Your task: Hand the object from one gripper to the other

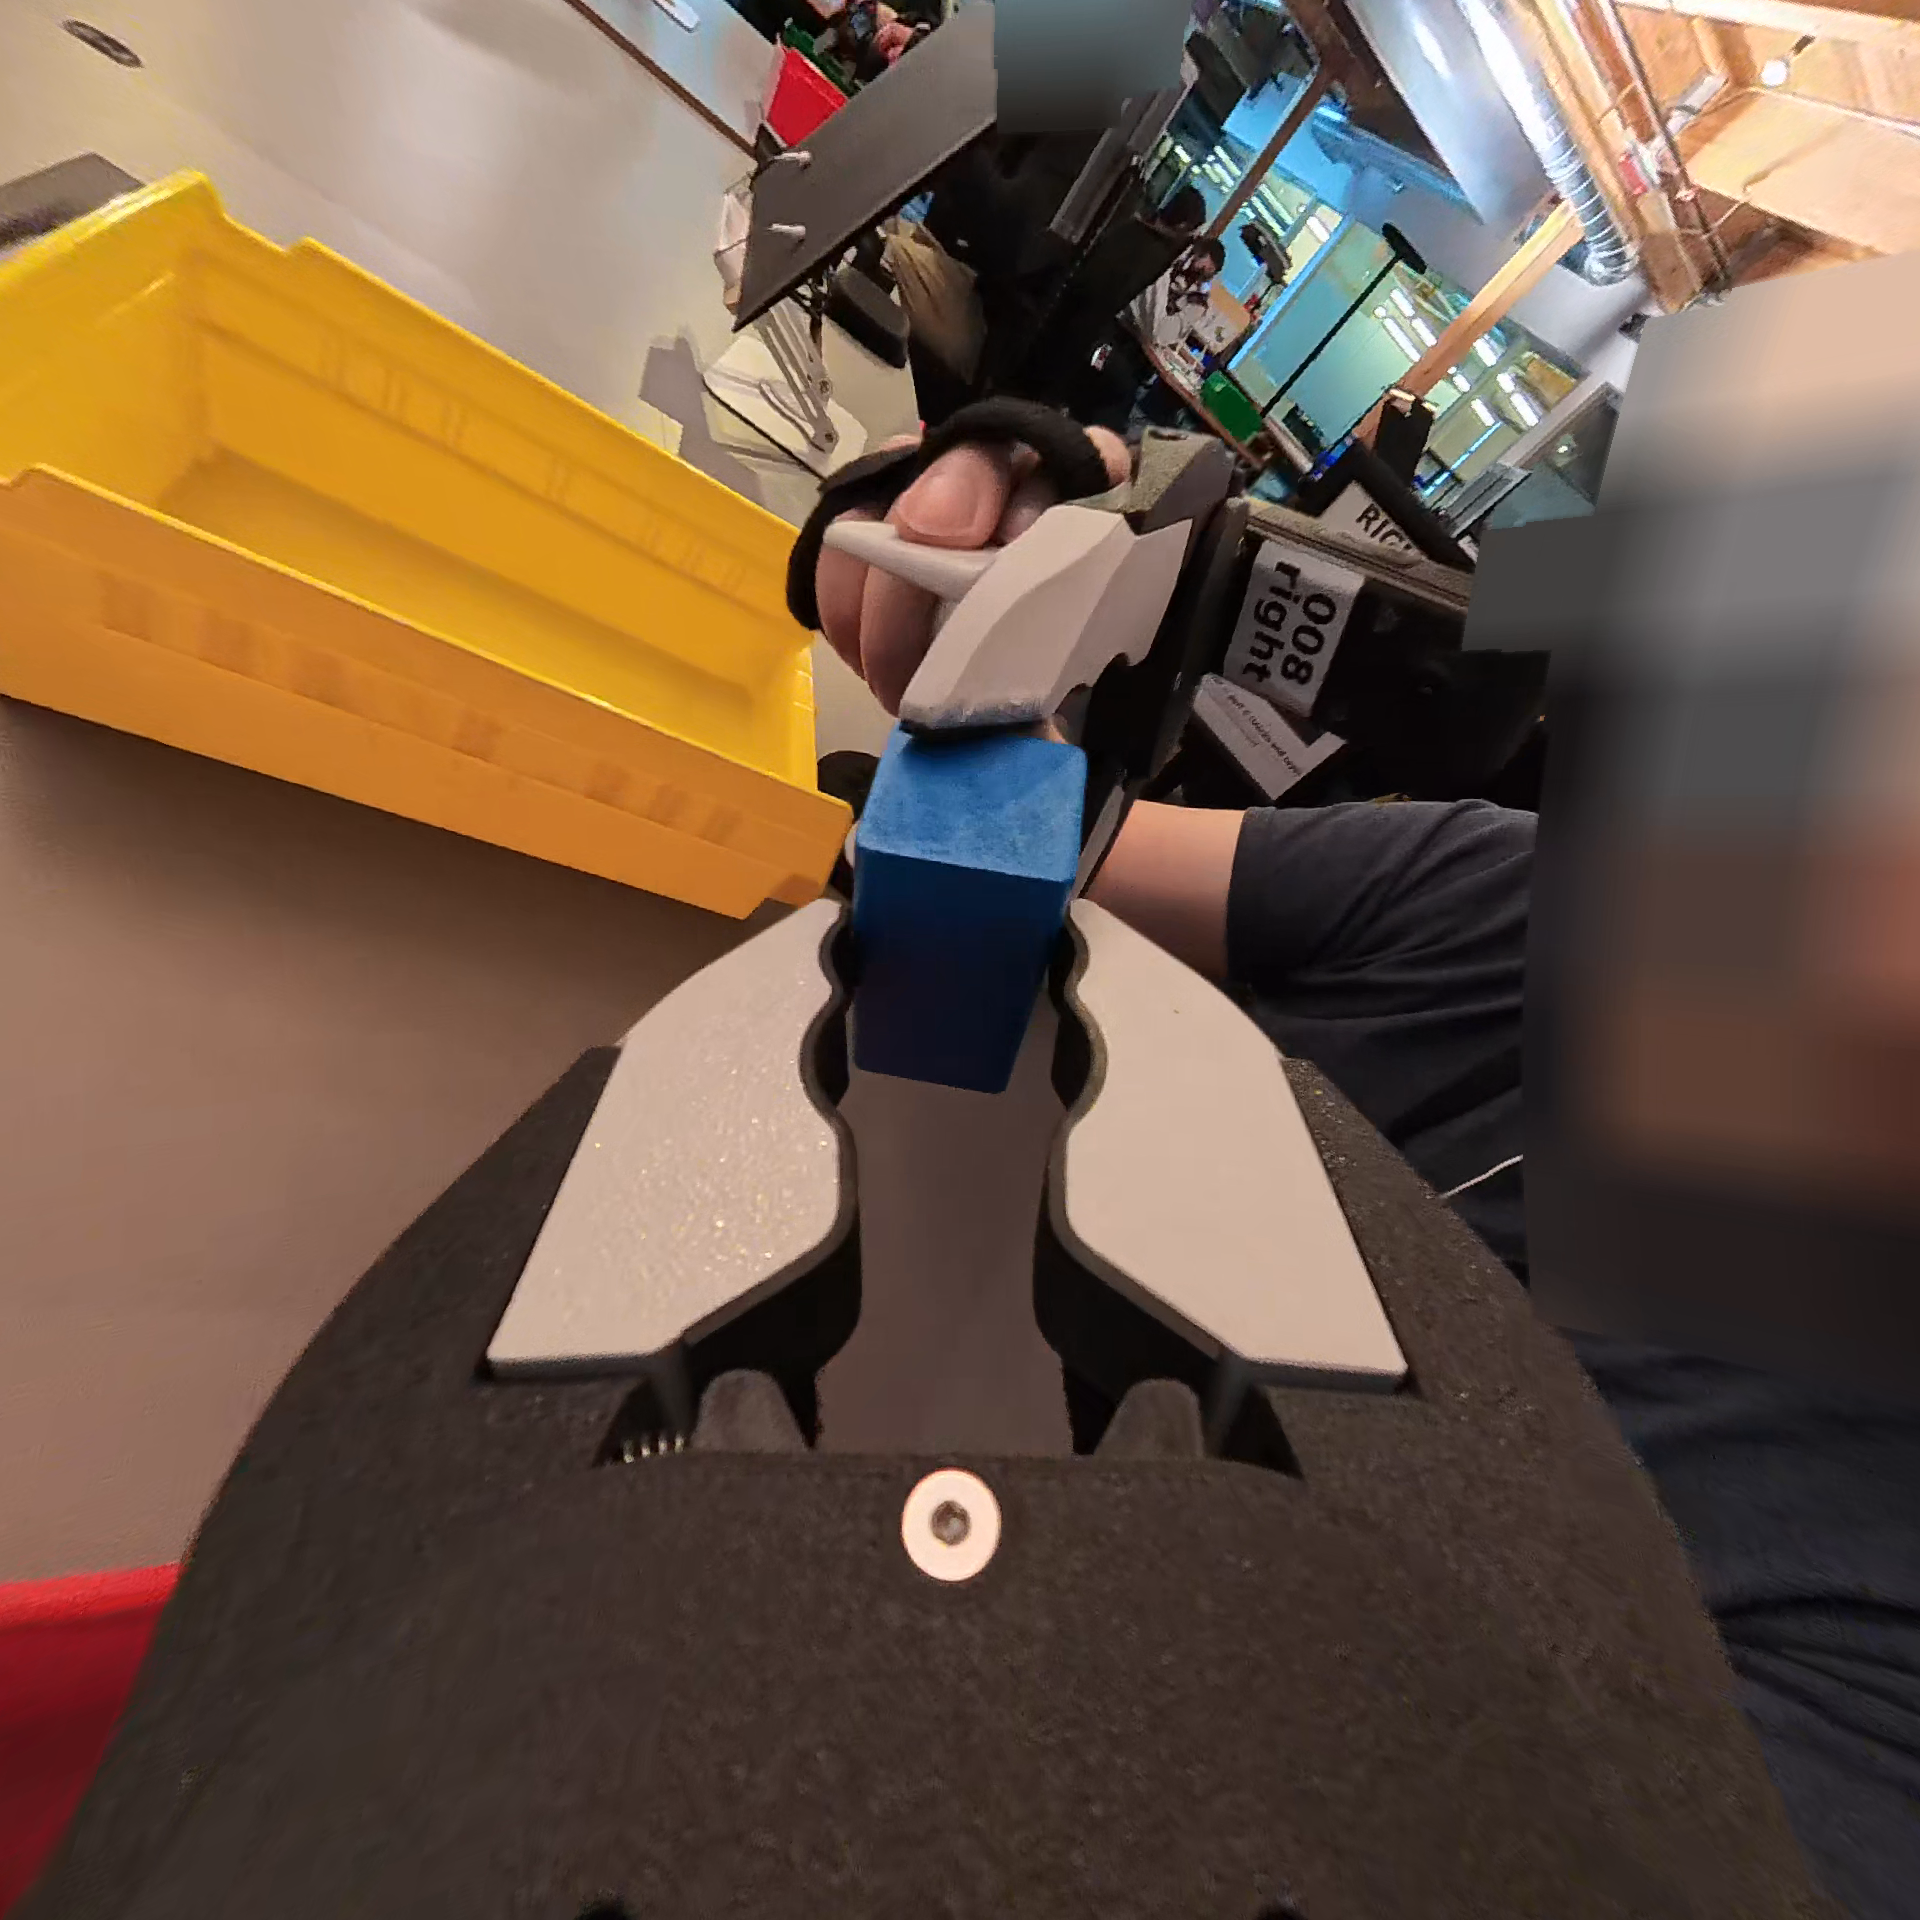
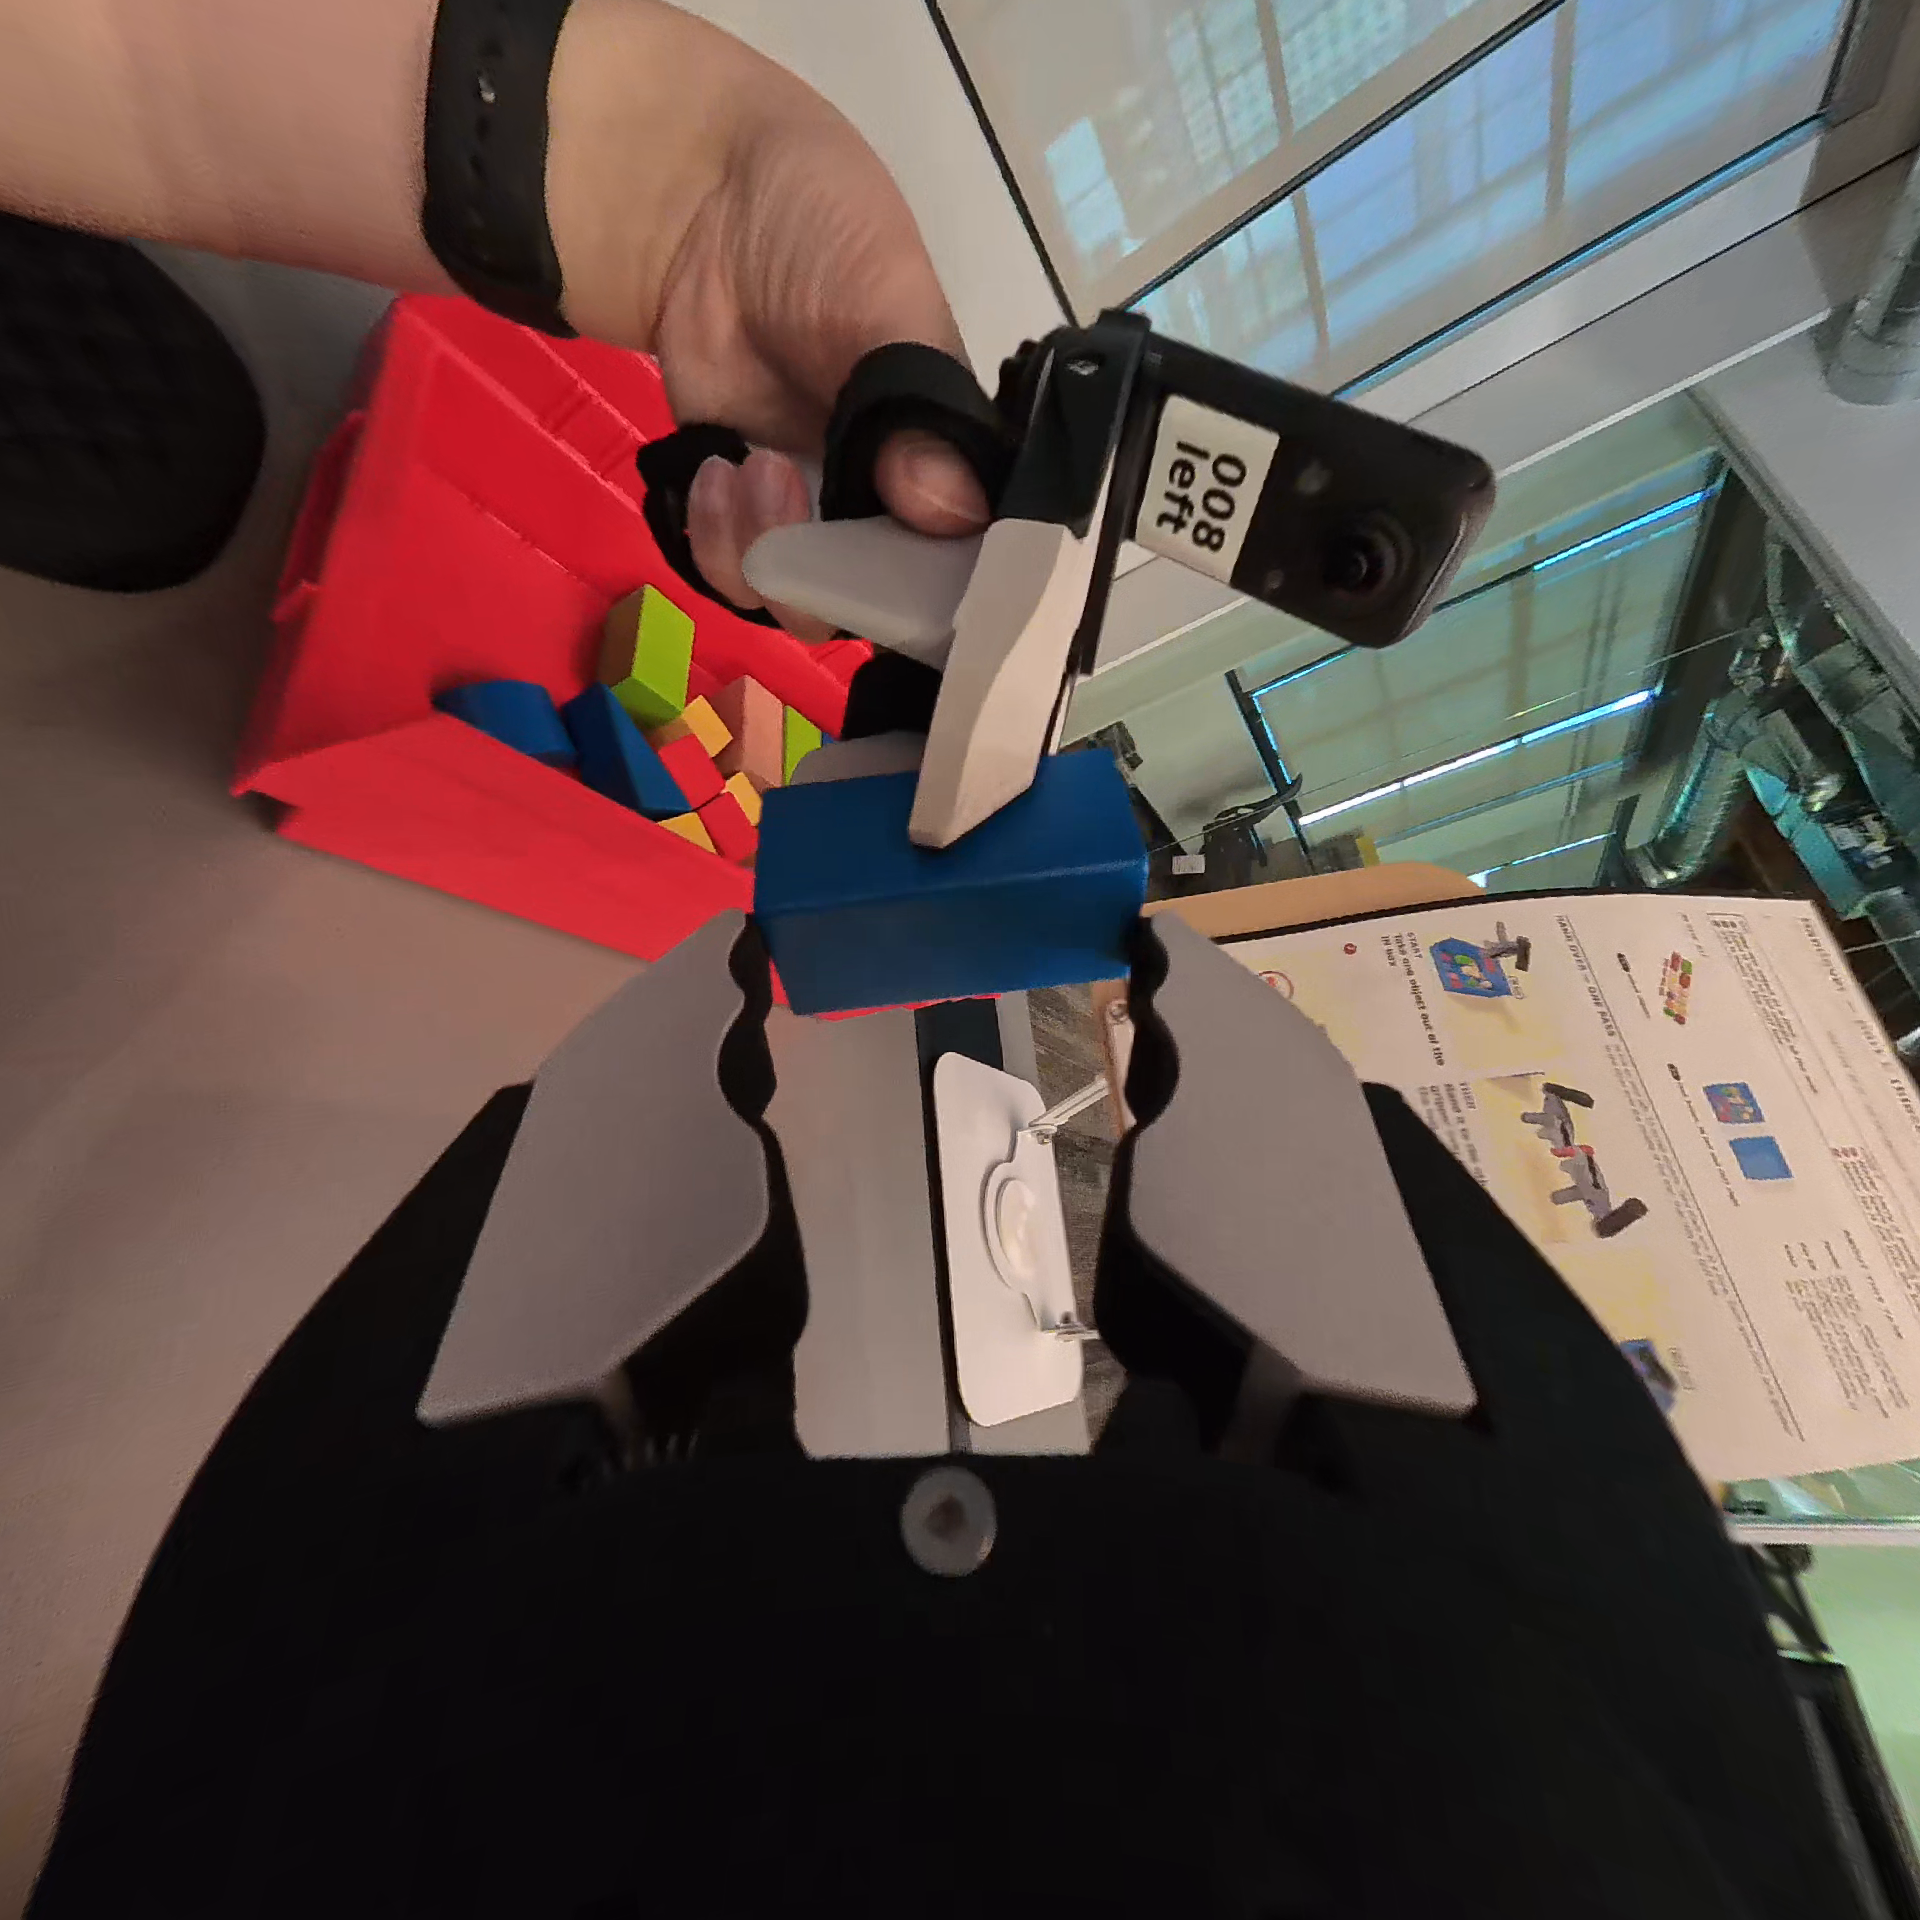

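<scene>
Blue block (image 1: 956,914): a rectangular wooden piece, held in the air above the grey table (image 1: 260,1039), between the two tools; it touches no bin.
Left gripper (image 1: 951,925): its two grey fingers are closed against the block's opposite side faces near their tips, and the block stands up out of them in the left wrist view.
Right gripper (image 2: 945,940): its fingers sit at the two short ends of the block, touching or all but touching them; from the left wrist view one of its fingertips (image 1: 977,712) rests on the block's top end. Whether it presses firmly, I cannot tell.
Left finger seen from the right wrist view: one grey finger (image 2: 987,727) lies across the block's upper face.
Hands: a hand (image 2: 727,312) with a black wrist strap works the left tool; another hand (image 1: 914,561) works the right.
Yellow bin (image 1: 364,540): empty tray on the table, beyond and left of the block.
Red bin (image 2: 436,644): on the table behind the block, holding coloured blocks (image 2: 675,717).
Printed sheet (image 2: 1558,1143): lies at the right edge of the right wrist view.
</scene>
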A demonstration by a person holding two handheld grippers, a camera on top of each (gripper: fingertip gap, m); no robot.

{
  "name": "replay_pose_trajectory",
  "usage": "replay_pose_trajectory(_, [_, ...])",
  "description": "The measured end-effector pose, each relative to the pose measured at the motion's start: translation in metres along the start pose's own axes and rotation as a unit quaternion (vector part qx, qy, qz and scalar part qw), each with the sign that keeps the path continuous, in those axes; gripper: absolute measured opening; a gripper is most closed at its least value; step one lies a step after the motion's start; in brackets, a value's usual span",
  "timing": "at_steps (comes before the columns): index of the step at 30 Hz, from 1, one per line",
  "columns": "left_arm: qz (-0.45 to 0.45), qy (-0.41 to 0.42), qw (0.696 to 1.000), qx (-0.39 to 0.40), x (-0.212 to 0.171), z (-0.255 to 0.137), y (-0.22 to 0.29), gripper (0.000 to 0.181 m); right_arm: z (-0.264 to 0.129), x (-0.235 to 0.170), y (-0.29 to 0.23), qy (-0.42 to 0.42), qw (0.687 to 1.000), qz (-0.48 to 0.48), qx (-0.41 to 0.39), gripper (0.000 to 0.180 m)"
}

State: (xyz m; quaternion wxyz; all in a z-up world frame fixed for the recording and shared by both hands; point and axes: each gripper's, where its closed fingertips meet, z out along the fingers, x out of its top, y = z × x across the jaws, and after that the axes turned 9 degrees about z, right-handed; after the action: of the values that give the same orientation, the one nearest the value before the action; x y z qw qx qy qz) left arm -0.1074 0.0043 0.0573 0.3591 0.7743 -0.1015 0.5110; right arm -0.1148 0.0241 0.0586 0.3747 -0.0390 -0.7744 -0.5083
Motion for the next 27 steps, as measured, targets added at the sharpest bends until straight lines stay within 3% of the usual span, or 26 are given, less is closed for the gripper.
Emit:
replay_pose_trajectory(4, [0.009, 0.060, 0.998, -0.011, 0.019, -0.013, 0.005, 0.043, -0.010, -0.001, 0.009, -0.013, 0.999, 0.036, 0.005, 0.067])
replay_pose_trajectory(6, [0.022, 0.082, 0.996, 0.030, 0.027, -0.029, 0.000, 0.043, -0.026, -0.020, 0.037, -0.048, 0.996, 0.065, -0.039, 0.067])
replay_pose_trajectory(8, [0.044, 0.096, 0.988, 0.111, 0.032, -0.048, -0.013, 0.044, -0.051, -0.052, 0.080, -0.066, 0.979, 0.156, -0.110, 0.067])
replay_pose_trajectory(10, [0.075, 0.111, 0.970, 0.201, 0.039, -0.066, -0.025, 0.044, -0.082, -0.110, 0.122, -0.106, 0.930, 0.285, -0.209, 0.067])
replay_pose_trajectory(13, [0.117, 0.138, 0.931, 0.318, 0.054, -0.088, -0.038, 0.044, -0.123, -0.213, 0.139, -0.204, 0.821, 0.424, -0.322, 0.067])
replay_pose_trajectory(17, [0.149, 0.159, 0.846, 0.487, 0.064, -0.115, -0.059, 0.038, -0.129, -0.299, 0.105, -0.300, 0.733, 0.511, -0.335, 0.066])
replay_pose_trajectory(20, [0.164, 0.145, 0.772, 0.596, 0.062, -0.134, -0.074, 0.035, -0.112, -0.327, 0.079, -0.334, 0.712, 0.540, -0.302, 0.066])
replay_pose_trajectory(22, [0.166, 0.121, 0.750, 0.629, 0.057, -0.137, -0.081, 0.034, -0.104, -0.339, 0.064, -0.360, 0.706, 0.540, -0.283, 0.066])
replay_pose_trajectory(27, [0.169, 0.076, 0.730, 0.658, 0.049, -0.136, -0.091, 0.033, -0.103, -0.357, 0.037, -0.411, 0.683, 0.552, -0.246, 0.066])
